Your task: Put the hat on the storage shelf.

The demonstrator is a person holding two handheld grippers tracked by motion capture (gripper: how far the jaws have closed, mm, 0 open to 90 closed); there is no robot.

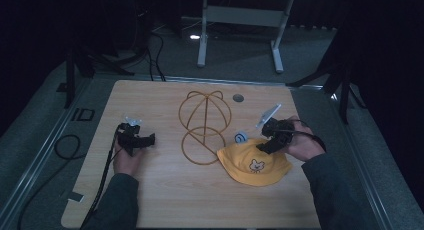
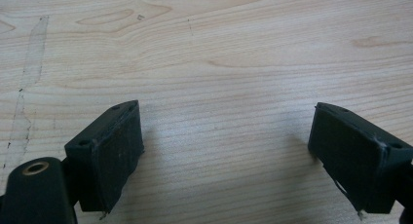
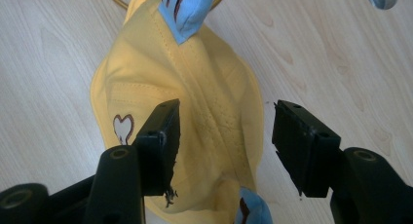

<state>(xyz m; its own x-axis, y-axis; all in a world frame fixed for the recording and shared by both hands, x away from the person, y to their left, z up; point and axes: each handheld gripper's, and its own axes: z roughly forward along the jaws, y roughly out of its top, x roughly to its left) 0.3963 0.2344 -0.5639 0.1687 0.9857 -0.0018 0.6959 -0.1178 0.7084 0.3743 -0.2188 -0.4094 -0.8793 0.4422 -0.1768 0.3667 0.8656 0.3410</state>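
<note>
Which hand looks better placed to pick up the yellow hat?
The right gripper, probably: it hangs open right over the hat, jaws either side of the crown. The left gripper, also open, sits across the table beyond the wire stand.

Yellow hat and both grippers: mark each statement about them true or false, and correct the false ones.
1. The yellow hat hangs on the wire hat stand. False: it lies on the table, beside the stand's base ring.
2. The right gripper is open, its jaws over the hat. True.
3. The left gripper is shut on a cloth. False: it is open, with bare wood between its jaws.
4. The hat bears a small animal face. True.
5. The left gripper is at the table's left side, away from the hat. True.
6. The wire stand is blue. False: it looks golden-orange.
</note>
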